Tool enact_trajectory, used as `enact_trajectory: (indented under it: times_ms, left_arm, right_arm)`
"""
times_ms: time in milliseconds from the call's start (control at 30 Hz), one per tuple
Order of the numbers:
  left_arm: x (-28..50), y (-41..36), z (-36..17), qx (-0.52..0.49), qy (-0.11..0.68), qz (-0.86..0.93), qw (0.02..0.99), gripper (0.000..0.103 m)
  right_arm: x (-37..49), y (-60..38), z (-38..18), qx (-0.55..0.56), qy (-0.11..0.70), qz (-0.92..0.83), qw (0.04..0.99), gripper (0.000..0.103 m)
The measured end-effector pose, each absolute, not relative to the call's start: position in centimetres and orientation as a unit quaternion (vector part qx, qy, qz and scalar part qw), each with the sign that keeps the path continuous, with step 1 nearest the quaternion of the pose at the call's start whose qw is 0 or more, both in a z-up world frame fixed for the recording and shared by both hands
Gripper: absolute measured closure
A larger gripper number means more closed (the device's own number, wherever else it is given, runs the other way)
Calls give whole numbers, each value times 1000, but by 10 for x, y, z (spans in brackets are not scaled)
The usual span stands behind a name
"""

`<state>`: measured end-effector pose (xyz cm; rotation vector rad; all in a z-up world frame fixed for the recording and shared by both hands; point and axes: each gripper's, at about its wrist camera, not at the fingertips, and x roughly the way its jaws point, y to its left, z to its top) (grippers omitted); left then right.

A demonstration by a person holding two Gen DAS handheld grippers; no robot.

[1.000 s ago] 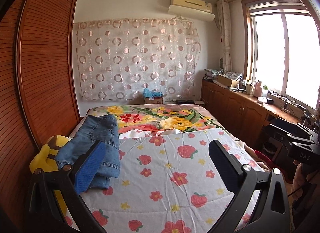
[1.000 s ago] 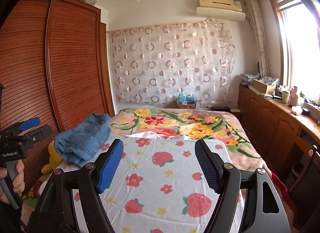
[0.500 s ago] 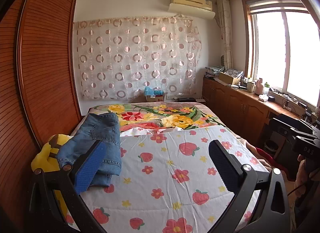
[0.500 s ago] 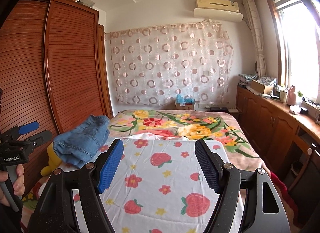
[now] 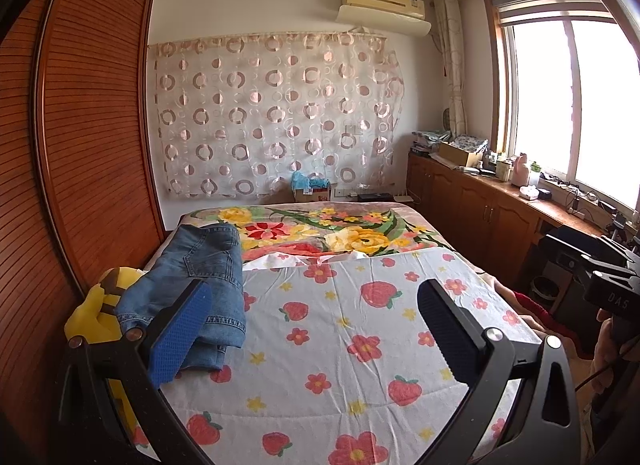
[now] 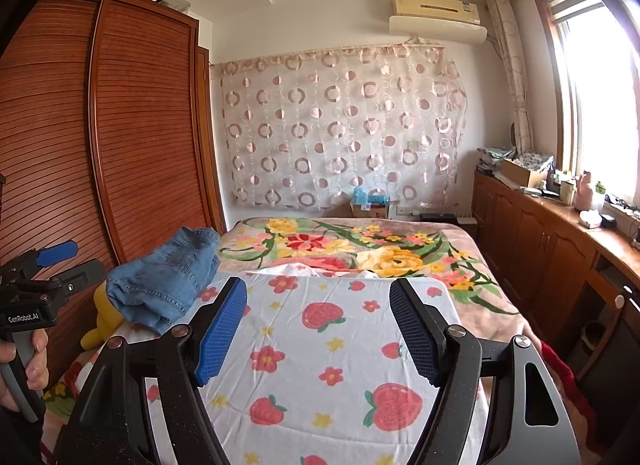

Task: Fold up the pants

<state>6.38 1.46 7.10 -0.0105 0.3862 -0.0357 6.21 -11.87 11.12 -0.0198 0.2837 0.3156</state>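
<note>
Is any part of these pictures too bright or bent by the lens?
Left wrist view: the window is blown out white, and the wardrobe bows outward. Right wrist view: the window glares too; the jeans stay sharp and evenly lit.

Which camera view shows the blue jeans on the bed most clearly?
The left wrist view: the jeans look large and near there, with seams and hems plain, though one fingertip covers the nearest corner. The right wrist view shows the jeans smaller, bunched at the bed's left edge, uncovered.
</note>
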Motion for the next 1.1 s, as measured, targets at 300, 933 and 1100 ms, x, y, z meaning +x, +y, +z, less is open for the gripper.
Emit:
enact_trajectory:
  times_ms: [300, 933, 1100]
  left_arm:
    - [64, 15, 71, -5, 192, -18, 981, 0]
    - [62, 15, 69, -5, 192, -20, 981, 0]
    - [62, 15, 69, -6, 191, -21, 981, 0]
  right_arm:
    - [63, -122, 111, -9, 141, 158, 977, 27]
    - [59, -125, 113, -12, 140, 158, 977, 27]
    - [59, -125, 114, -12, 141, 158, 977, 27]
